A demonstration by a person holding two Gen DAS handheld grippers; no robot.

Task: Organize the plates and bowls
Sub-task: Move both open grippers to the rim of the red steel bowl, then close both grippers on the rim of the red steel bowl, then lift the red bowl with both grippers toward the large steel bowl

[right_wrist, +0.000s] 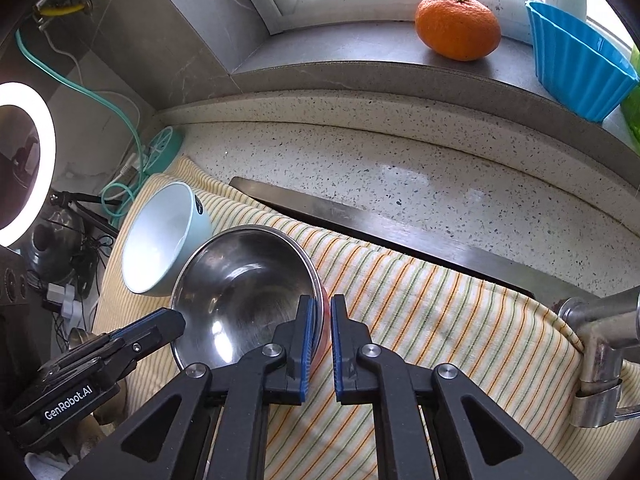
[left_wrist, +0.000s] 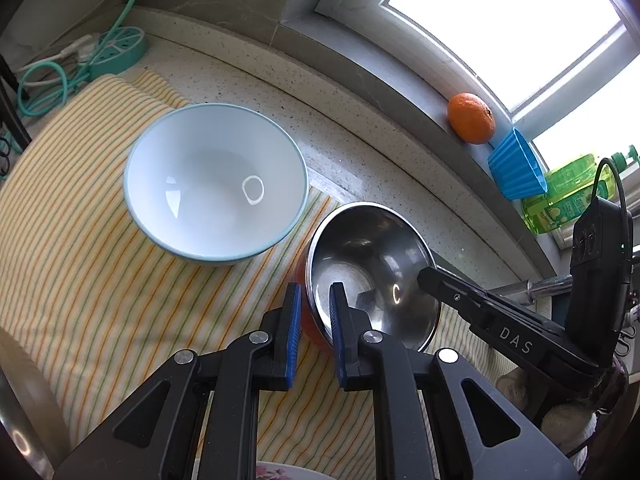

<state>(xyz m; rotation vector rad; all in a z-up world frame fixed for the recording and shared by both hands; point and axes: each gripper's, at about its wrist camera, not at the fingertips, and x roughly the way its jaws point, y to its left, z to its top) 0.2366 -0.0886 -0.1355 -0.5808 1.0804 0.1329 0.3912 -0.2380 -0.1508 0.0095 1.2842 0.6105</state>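
A steel bowl with an orange-red outside sits tilted above a striped cloth; it also shows in the right wrist view. My left gripper straddles its near rim, one finger inside and one outside, closed on the wall. My right gripper is closed on the opposite rim the same way. A light-blue bowl with a white inside stands upright on the cloth to the left, also visible in the right wrist view.
An orange and a blue ribbed cup sit on the window sill. A faucet stands at right. A teal power strip with cables lies at the back left. A floral plate's edge shows at the bottom.
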